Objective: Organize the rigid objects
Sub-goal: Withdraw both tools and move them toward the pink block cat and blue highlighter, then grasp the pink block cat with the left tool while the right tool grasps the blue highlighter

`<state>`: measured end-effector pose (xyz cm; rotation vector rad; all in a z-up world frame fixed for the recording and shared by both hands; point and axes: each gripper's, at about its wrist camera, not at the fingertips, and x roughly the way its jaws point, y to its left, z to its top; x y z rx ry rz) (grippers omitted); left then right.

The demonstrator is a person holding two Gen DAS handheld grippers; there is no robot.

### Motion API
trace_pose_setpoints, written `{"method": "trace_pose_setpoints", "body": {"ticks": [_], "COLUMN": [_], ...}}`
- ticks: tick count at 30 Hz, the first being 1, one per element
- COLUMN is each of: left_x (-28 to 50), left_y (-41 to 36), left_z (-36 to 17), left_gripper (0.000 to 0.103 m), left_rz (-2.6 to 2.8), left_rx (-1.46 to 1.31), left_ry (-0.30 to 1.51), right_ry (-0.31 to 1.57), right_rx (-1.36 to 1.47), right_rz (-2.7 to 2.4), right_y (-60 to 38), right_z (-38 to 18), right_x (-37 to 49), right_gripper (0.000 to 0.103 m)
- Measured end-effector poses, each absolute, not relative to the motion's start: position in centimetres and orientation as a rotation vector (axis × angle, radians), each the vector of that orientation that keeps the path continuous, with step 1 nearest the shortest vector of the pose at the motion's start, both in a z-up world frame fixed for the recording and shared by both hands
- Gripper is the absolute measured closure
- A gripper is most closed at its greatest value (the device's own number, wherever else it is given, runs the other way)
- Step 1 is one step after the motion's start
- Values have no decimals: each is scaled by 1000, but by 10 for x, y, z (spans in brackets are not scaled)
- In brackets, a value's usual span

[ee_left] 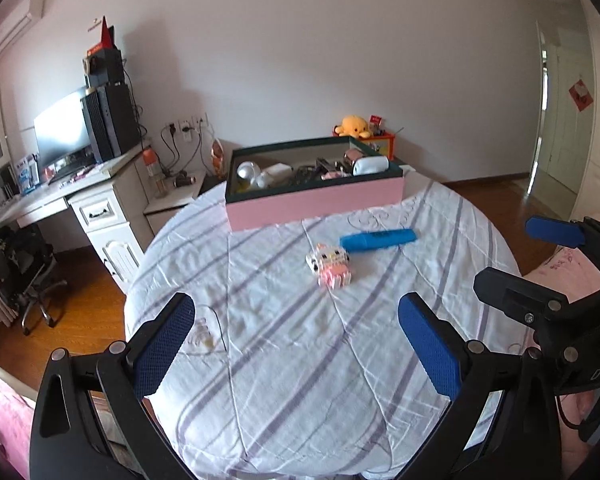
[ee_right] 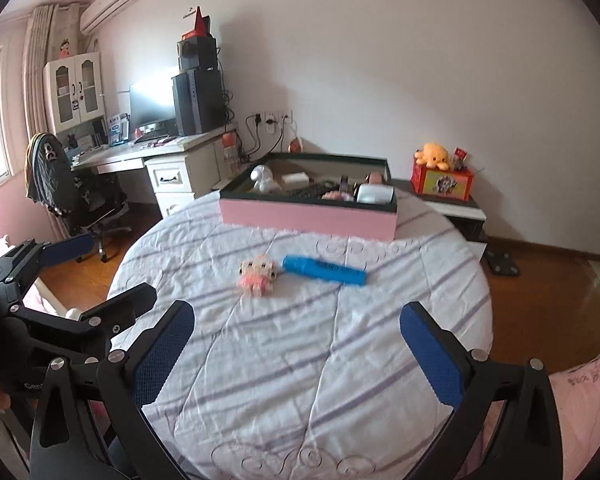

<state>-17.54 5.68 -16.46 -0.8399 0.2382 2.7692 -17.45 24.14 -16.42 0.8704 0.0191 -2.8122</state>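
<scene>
A pink and white block-built cat figure (ee_left: 329,267) (ee_right: 258,273) lies on the striped white bedcover, with a blue highlighter (ee_left: 377,239) (ee_right: 325,271) touching its right side. Behind them stands a pink box with a dark green rim (ee_left: 315,199) (ee_right: 308,218) that holds several small items. My left gripper (ee_left: 296,344) hovers open over the near part of the cover, well short of the figure, nothing between its blue pads. My right gripper (ee_right: 296,346) is also open and empty, a similar way back from the highlighter. Each gripper shows at the edge of the other's view.
The bed (ee_left: 300,360) drops to wooden floor on the left and right. A white desk (ee_right: 168,160) with monitor, computer tower and an office chair (ee_right: 72,196) stands at left. A low cabinet bearing a red box and yellow plush toy (ee_right: 434,156) sits beyond the pink box.
</scene>
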Motion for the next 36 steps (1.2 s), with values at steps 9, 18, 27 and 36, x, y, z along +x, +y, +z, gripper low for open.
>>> {"method": "trace_pose_setpoints", "body": {"ticks": [9, 18, 27, 36], "left_x": [-187, -232, -289, -327], "left_y": [71, 101, 116, 122], "left_z": [-179, -205, -235, -257], "left_gripper": [0, 0, 0, 1], "left_rz": [2735, 2669, 2658, 2613], "left_rx": [-902, -1025, -1193, -1330], "left_ry": [256, 259, 265, 189], "right_ry": [-5, -66, -120, -161], "right_rx": [920, 1019, 1090, 1112], "right_rz": [-2797, -2810, -2807, -2790], "right_y": [253, 281, 305, 313], "right_z": [-177, -205, -227, -240], "right_x": [-183, -213, -252, -277], "right_gripper": [0, 0, 0, 0]}}
